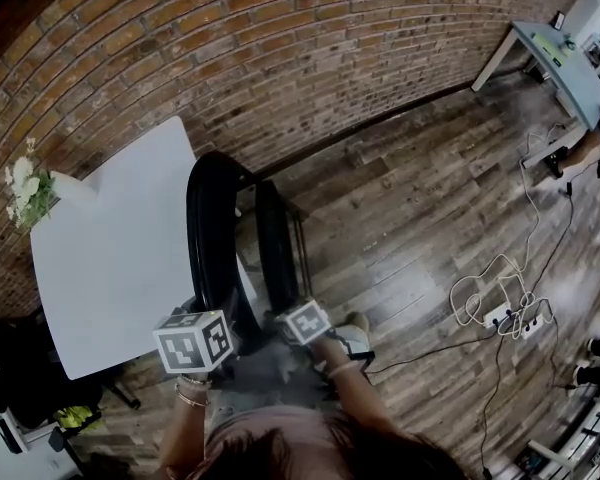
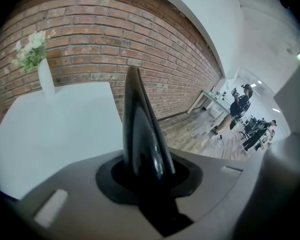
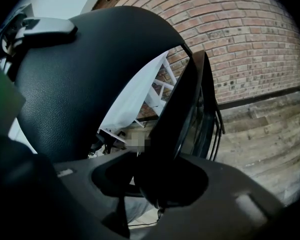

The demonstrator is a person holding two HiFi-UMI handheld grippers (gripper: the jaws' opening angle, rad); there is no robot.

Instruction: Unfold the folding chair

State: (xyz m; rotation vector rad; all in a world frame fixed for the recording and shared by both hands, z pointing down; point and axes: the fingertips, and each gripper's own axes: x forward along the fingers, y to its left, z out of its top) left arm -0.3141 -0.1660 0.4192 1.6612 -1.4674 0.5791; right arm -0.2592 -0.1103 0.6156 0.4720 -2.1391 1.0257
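- The black folding chair (image 1: 208, 238), with padded panels and a thin metal frame, stands on the dark wood-plank floor (image 1: 410, 218) just beside the white table (image 1: 110, 258), in front of the red brick wall (image 1: 280, 58).
- Condition: part-way open at most. The two panels stand nearly upright with a narrow gap between them, and the seat is not level.
- Step in hand, as judged: drawing the two panels apart.
- To do this well, hold the rounded backrest panel (image 2: 140, 129) steady and swing the slimmer seat panel (image 3: 182, 119) away from it and down.
- Keep both grips low on the panel edges, move evenly, and keep the feet planted so the frame does not skid or tip towards the table.
- The left hand-held gripper (image 2: 145, 179) is clenched at a moderate width on the edge of the backrest panel, which fills the gap between its jaws.
- The right hand-held gripper (image 3: 162, 184) is clamped somewhat wider on the lower edge of the seat panel. The metal tubes of the frame lie just beyond it.
- Surroundings: a white vase of pale flowers (image 1: 70, 190) stands on the far corner of the table, well apart from the chair.
- Loose white and black cables (image 1: 490, 303) lie on the floor to the right, clear of the chair's legs.
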